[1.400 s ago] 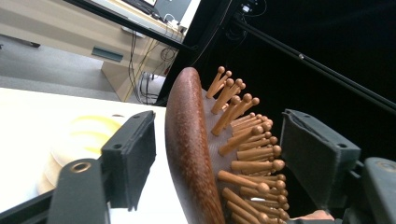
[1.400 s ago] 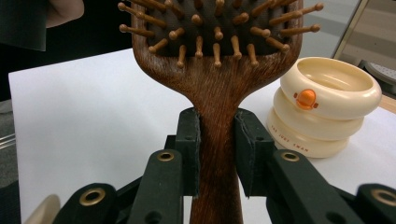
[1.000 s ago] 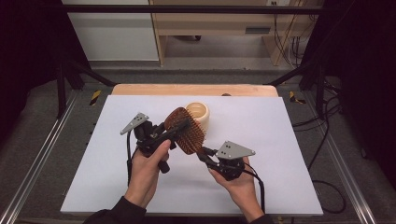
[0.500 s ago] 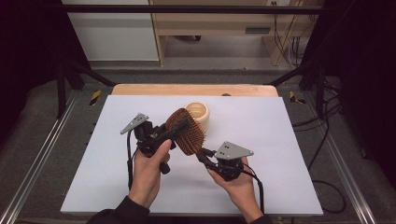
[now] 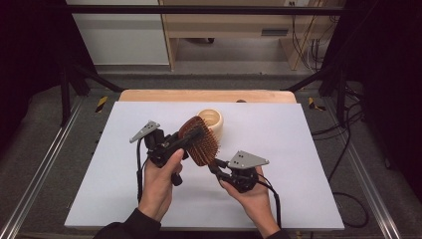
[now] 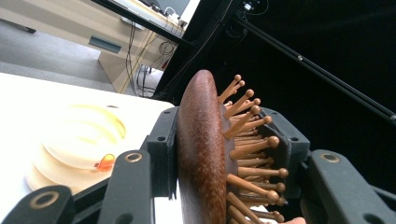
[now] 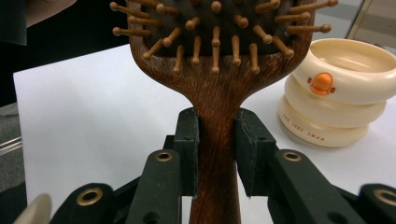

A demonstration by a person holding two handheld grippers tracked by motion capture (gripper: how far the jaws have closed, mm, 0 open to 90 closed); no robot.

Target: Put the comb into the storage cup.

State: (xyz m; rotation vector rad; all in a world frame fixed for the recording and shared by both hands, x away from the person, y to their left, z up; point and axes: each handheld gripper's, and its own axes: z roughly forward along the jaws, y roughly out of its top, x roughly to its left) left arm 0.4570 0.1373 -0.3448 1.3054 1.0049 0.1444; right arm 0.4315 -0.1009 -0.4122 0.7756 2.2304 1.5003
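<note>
A brown wooden hairbrush [image 5: 201,142] with peg bristles is held above the white table between both grippers. My left gripper [image 5: 195,135] has its jaws around the brush head [image 6: 201,149]. One pad lies on the smooth back and the other meets the bristle tips. These jaws have just been closing on the head. My right gripper [image 5: 215,166] is shut on the brush handle [image 7: 217,107], with its pads [image 7: 189,149] pressed on both sides just below the head. A cream ringed cup [image 5: 211,122] with an orange button stands behind the brush.
The white table top [image 5: 298,149] stretches wide to the right and left of the hands. A wooden edge [image 5: 204,95] runs along its back. Black frame posts and metal rails flank the table. The cream cup [image 7: 343,88] stands close to the brush head.
</note>
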